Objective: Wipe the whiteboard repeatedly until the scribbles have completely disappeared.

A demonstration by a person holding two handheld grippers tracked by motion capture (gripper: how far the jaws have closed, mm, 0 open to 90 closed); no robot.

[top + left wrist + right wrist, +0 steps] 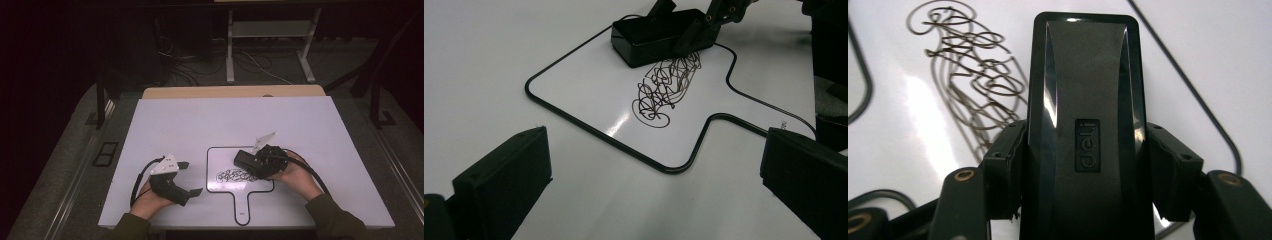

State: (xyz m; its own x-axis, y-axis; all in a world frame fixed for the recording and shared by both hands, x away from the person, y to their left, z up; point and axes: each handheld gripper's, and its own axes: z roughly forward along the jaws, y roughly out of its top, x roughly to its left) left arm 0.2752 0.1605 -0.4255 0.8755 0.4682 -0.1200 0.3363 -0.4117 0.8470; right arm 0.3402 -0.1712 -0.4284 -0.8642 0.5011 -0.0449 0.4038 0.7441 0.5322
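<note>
I'm gripping the eraser (1087,125) in the right gripper (254,162), jaws clamped on its two long sides so its flat underside is facing the board (215,157). It's sitting on the board's upper right part, just above the scribble (666,85), probably lined up for wiping down across the ink. The scribble is looking intact, so erasing is barely starting, I'd judge. The left gripper (189,178) is resting near the table's (300,120) front left edge, jaws spread wide and empty, keeping out of the way, left of the board.
</note>
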